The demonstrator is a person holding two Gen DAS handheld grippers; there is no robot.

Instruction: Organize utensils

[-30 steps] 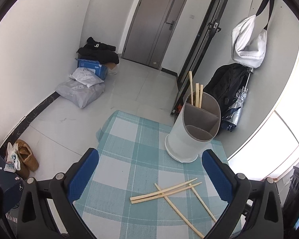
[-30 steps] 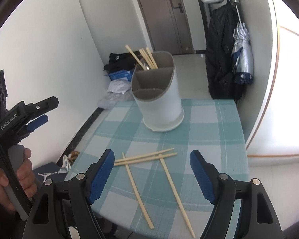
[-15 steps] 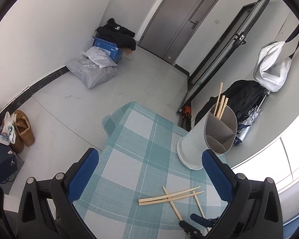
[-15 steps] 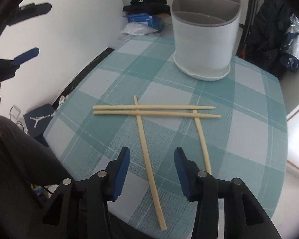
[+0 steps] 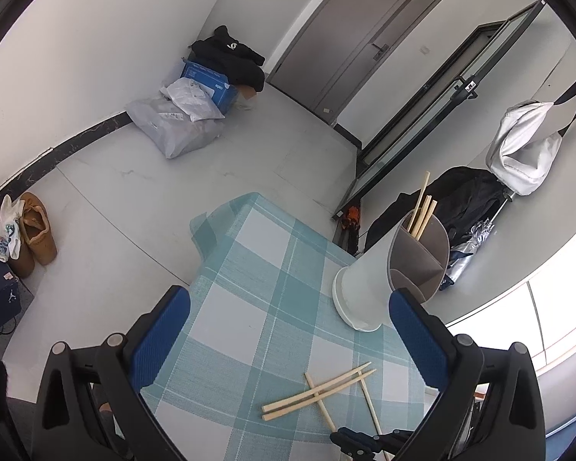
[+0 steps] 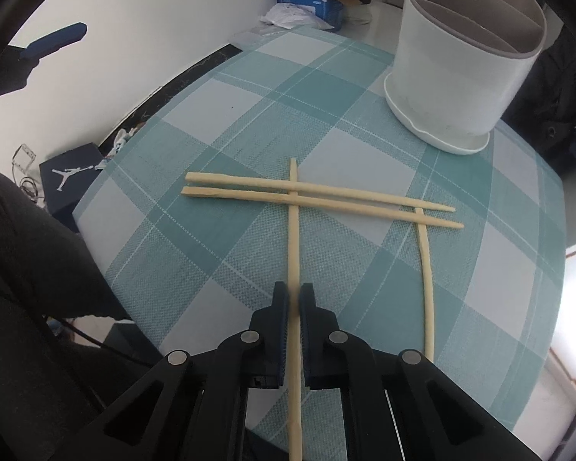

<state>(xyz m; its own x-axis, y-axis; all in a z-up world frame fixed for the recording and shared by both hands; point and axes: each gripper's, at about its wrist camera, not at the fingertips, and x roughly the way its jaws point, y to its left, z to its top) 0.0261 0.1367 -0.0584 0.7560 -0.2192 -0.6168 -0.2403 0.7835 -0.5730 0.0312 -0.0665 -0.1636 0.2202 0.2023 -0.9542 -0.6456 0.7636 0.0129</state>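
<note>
Several wooden chopsticks lie on the teal checked tablecloth (image 6: 219, 123). My right gripper (image 6: 294, 296) is shut on one chopstick (image 6: 293, 238) that points away from me and runs under a crossed pair (image 6: 326, 198). Another chopstick (image 6: 426, 269) lies to the right. The white divided utensil holder (image 6: 460, 77) stands at the far right, with several chopsticks in its back compartment (image 5: 422, 211). My left gripper (image 5: 288, 326) is open and empty, held above the table's near left part. The loose chopsticks (image 5: 318, 392) show low in the left wrist view.
The table's left edge drops to the floor, where a dark shoebox (image 6: 69, 176), shoes (image 5: 34, 230), bags (image 5: 176, 126) and a blue box (image 5: 207, 80) lie. A black jacket and umbrella (image 5: 464, 207) hang behind the holder. A grey door (image 5: 357, 38) is at the back.
My right gripper has lowered to the table and shut on the chopstick pointing away from me. My left gripper has lifted and swung left, staying open.
</note>
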